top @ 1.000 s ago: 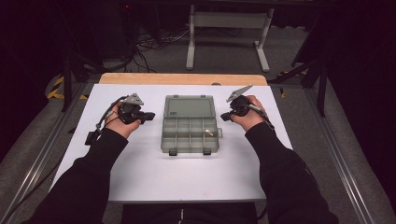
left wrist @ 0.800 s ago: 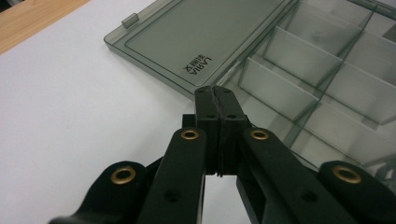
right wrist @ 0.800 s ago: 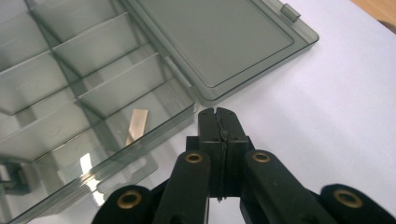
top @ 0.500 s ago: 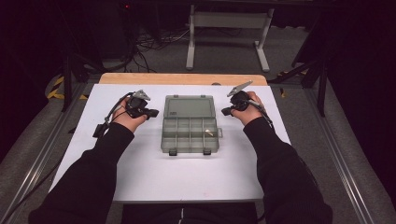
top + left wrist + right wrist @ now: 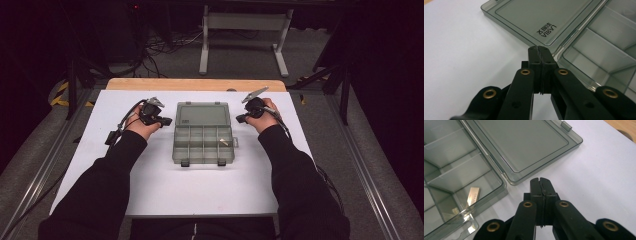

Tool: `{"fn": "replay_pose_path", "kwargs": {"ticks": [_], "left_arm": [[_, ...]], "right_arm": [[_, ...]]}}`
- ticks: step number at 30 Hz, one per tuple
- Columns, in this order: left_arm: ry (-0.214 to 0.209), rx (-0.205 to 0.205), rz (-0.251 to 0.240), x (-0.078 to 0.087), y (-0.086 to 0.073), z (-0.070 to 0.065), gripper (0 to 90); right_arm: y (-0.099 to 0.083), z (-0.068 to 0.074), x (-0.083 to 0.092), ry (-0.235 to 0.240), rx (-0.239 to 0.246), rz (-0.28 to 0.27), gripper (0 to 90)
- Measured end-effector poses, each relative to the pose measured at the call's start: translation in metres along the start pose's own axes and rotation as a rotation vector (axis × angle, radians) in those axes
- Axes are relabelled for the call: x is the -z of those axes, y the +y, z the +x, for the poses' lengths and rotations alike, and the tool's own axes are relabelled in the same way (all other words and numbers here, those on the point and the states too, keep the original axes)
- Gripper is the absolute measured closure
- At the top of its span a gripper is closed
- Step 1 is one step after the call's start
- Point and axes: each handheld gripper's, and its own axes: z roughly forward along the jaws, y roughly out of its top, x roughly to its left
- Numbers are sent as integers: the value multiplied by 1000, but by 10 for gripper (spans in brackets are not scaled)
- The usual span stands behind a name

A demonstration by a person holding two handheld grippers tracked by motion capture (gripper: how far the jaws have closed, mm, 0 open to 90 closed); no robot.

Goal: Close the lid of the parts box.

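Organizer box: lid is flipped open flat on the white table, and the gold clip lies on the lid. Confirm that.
Not quite. The organizer box is open, lid flat on the table, but the gold clip lies in a compartment of the tray, as the right gripper view shows.

This is looking like a lab or recording studio: a white-topped counter (image 5: 200, 195) is sitting on a metal-railed frame (image 5: 372, 185), cables (image 5: 165, 45) are trailing across grey carpet (image 5: 240, 55), and dark curtains are closing in the surroundings.
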Motion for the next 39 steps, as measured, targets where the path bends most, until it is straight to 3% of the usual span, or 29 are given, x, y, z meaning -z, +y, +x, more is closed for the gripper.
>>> {"fn": "replay_pose_path", "kwargs": {"ticks": [10, 20, 39], "left_arm": [[4, 1, -1, -16, -4, 6, 899], [-11, 35, 17, -33, -9, 11, 898], [-17, 37, 2, -36, -9, 11, 898]], "right_arm": [[-4, -4, -10, -3, -9, 2, 900], [-5, -4, -27, 17, -5, 25, 900], [-5, -1, -39, 27, -2, 41, 900]]}}
